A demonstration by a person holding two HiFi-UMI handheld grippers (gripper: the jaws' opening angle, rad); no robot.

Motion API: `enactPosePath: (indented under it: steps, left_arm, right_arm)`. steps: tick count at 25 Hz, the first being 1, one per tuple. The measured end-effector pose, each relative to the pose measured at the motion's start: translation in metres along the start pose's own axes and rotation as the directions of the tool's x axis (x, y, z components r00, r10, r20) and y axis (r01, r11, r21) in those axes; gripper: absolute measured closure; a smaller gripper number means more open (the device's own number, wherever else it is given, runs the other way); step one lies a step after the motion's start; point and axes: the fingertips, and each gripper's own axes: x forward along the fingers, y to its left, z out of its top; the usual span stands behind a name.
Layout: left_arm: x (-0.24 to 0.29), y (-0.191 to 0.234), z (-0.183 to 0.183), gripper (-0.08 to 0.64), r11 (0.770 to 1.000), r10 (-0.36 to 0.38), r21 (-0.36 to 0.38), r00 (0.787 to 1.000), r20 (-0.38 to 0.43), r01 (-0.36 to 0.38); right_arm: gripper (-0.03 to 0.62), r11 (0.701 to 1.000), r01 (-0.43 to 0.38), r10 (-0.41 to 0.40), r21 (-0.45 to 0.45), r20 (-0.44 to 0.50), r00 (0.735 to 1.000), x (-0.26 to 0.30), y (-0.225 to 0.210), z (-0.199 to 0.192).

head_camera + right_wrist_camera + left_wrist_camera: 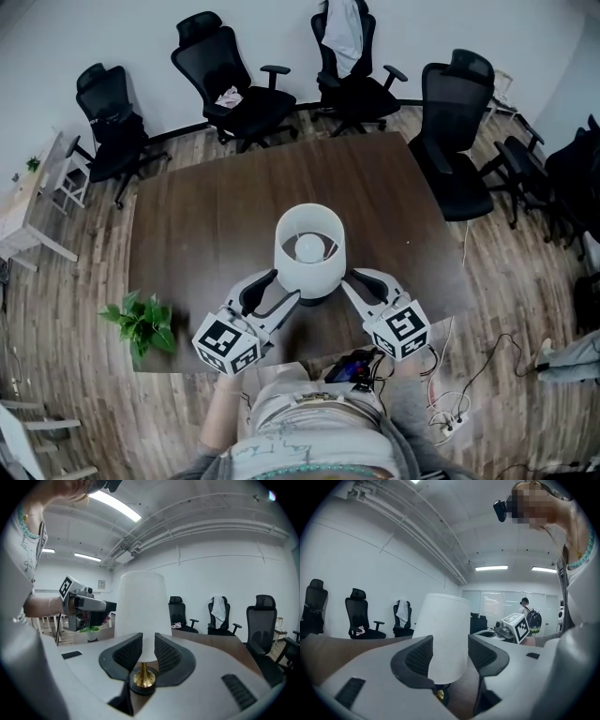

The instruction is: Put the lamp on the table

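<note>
A table lamp (309, 248) with a white shade stands upright on the dark wooden table (206, 216), near its front edge. My left gripper (286, 286) reaches the shade's lower left and my right gripper (352, 278) its lower right. In the left gripper view the shade (443, 630) fills the gap ahead of the left gripper (450, 639), whose jaws stand apart. In the right gripper view the jaws of the right gripper (148, 637) leave a narrow gap. The shade (142, 602) shows beyond them, the brass foot (143, 677) and dark base below. I see no pad pressing on the lamp.
Black office chairs (234, 84) ring the table's far side, one (455, 131) close to its right corner. A potted plant (141, 323) sits at the front left corner. Cables and a power strip (450, 417) lie on the floor at right. A small device (354, 366) rests by my body.
</note>
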Motion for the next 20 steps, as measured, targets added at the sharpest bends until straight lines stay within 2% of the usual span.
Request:
enactPosePath:
  steps: [10,20]
  left_arm:
    - [-0.004,-0.007,0.0,0.47,0.999,0.046,0.0,0.999,0.002,-0.046]
    - [-0.001,-0.018,-0.003,0.543,0.998,0.065,0.0,0.998,-0.021,-0.065]
  right_arm:
    - [0.547,1.0,-0.029,0.029,0.003,0.019,0.999,-0.002,0.009,0.013]
    - [0.557,0.996,-0.091,0.091,0.001,0.022,0.996,0.0,0.023,0.023]
